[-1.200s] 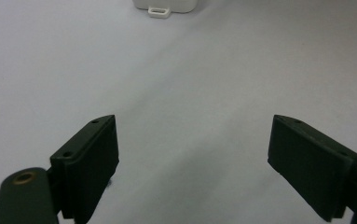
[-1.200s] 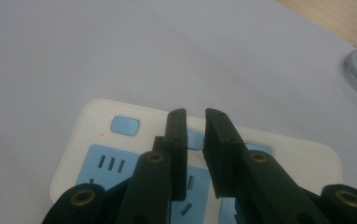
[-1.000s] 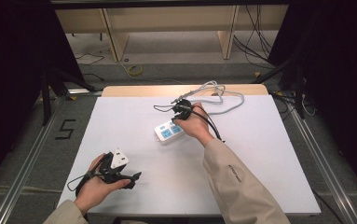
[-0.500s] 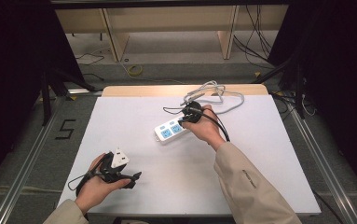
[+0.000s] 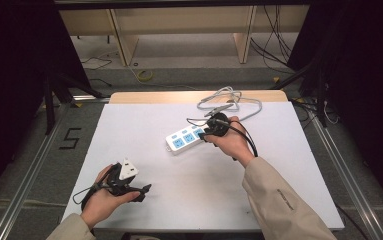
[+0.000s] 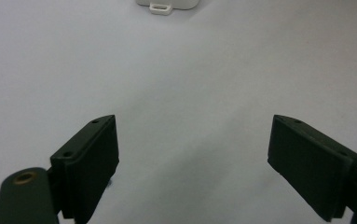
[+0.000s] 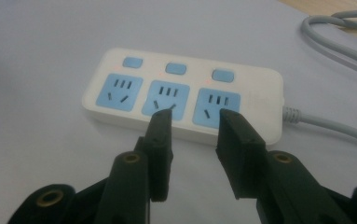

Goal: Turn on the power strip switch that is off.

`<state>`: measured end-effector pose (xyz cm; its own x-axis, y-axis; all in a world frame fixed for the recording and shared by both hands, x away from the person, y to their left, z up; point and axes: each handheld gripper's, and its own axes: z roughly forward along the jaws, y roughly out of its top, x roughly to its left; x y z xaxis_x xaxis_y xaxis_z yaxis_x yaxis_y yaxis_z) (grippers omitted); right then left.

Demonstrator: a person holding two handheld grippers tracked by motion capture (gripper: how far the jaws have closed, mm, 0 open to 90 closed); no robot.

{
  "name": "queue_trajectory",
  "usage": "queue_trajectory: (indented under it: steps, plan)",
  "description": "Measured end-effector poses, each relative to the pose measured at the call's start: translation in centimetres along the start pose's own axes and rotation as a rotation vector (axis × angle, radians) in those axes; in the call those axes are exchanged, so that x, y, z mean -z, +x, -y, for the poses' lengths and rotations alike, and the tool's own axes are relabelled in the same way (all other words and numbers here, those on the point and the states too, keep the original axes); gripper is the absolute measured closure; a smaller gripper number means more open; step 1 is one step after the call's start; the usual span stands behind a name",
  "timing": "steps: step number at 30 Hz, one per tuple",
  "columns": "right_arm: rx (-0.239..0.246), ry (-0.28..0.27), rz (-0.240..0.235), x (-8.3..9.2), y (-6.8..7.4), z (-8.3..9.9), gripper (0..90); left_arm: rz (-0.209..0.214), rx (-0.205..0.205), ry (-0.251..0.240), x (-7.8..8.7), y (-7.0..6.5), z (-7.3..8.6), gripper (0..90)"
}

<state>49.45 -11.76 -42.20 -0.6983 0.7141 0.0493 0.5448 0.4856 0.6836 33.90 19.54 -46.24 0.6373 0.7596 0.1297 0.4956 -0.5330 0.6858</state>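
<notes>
White power strip [image 7: 181, 100] lay free on the tabletop [image 5: 144, 130]; the right gripper [image 7: 192, 128], just opened to a moderate gap, had drawn back empty, release judged complete.

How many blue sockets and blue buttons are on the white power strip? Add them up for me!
On the power strip:
Blue sockets: 3
Blue buttons: 3
Total: 6
</notes>
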Motion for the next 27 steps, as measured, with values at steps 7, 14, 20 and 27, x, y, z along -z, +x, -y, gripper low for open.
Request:
queue_trajectory:
  steps: [7, 14, 20, 27]
  plan:
    - [-0.007, -0.013, -0.007, 1.1, -0.1, 0.9, 63.6, -0.002, 0.003, -0.001, 0.0, 0.0, 0.0, 15.8]
    - [-0.017, -0.036, -0.007, 2.5, 0.1, 2.2, 60.2, -0.004, 0.006, -0.001, 0.0, 0.1, 0.1, 15.8]
    - [-0.022, -0.059, -0.011, 3.7, 0.2, 3.1, 58.0, -0.006, 0.004, -0.001, 0.0, 0.1, 0.1, 15.8]
    - [-0.031, -0.070, -0.010, 5.1, 0.0, 4.5, 56.6, -0.006, 0.005, -0.001, 0.0, 0.1, 0.1, 15.8]
